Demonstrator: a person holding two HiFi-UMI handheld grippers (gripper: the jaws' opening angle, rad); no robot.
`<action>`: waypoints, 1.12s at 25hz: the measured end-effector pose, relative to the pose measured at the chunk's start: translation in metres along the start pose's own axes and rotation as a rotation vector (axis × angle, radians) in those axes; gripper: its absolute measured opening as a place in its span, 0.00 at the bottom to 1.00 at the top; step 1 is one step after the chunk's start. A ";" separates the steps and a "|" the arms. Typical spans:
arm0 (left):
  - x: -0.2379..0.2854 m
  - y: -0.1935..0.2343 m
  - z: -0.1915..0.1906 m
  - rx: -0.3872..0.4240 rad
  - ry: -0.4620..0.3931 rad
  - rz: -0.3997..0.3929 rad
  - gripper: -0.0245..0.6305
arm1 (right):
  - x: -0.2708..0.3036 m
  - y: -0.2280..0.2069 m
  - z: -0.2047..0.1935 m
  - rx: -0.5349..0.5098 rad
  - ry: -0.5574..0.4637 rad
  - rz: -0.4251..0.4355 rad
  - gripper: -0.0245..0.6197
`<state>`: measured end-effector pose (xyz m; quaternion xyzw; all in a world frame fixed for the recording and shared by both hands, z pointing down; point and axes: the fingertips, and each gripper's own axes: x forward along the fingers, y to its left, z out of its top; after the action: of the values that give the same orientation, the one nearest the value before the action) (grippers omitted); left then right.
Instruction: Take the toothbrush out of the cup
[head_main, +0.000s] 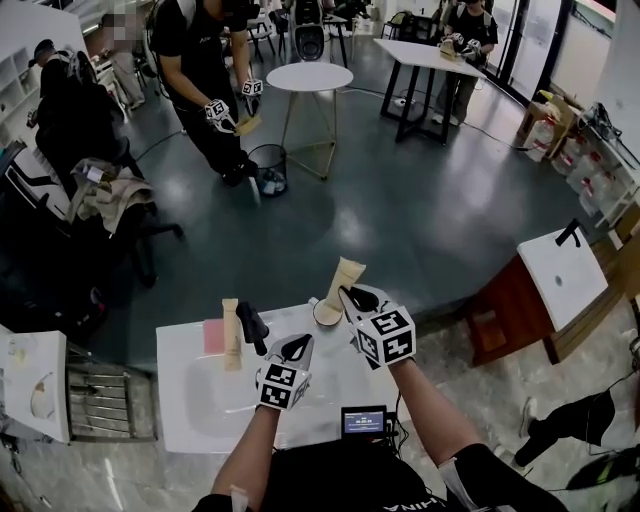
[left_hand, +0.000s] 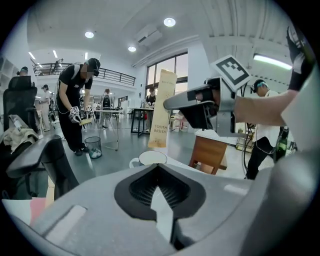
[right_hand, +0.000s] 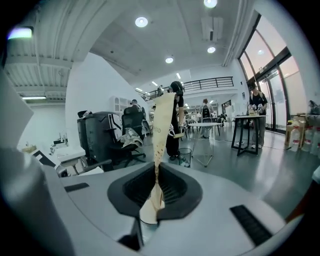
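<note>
Your R tongs (right_hand: 154, 176) clamped on the flat tan paper toothbrush pack (right_hand: 162, 125), just above the round white cup (head_main: 326, 314) at the desk's (head_main: 200, 400) 12 o'clock edge. L tongs (left_hand: 159, 192) closed, empty, at cup's 7 o'clock.

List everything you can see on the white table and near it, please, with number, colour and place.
table: one, white, under both grippers.
cup: one, white, at the table's far edge.
toothbrush pack: one, tan, upright above the cup.
second pack: one, tan, flat on the table's left part.
pink sheet: one, pink, beside the second pack.
small screen: one, black, at the table's near edge.
bin: one, black, on the floor beyond.
left gripper: one, grey, fingers together, empty.
right gripper: one, grey, fingers shut on the toothbrush pack.
</note>
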<state>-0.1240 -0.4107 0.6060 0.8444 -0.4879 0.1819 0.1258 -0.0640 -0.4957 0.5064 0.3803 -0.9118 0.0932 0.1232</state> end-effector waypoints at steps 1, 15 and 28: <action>0.000 -0.001 0.001 0.001 -0.001 -0.002 0.05 | -0.004 -0.003 0.006 0.004 -0.015 -0.009 0.08; 0.002 -0.014 0.002 -0.014 -0.001 -0.021 0.05 | -0.049 -0.031 -0.035 0.042 0.071 -0.098 0.08; 0.006 -0.027 -0.013 -0.020 0.018 -0.032 0.05 | -0.061 -0.011 -0.102 0.090 0.172 -0.083 0.08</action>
<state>-0.0999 -0.3969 0.6199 0.8491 -0.4750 0.1828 0.1415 0.0011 -0.4351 0.5859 0.4134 -0.8764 0.1612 0.1873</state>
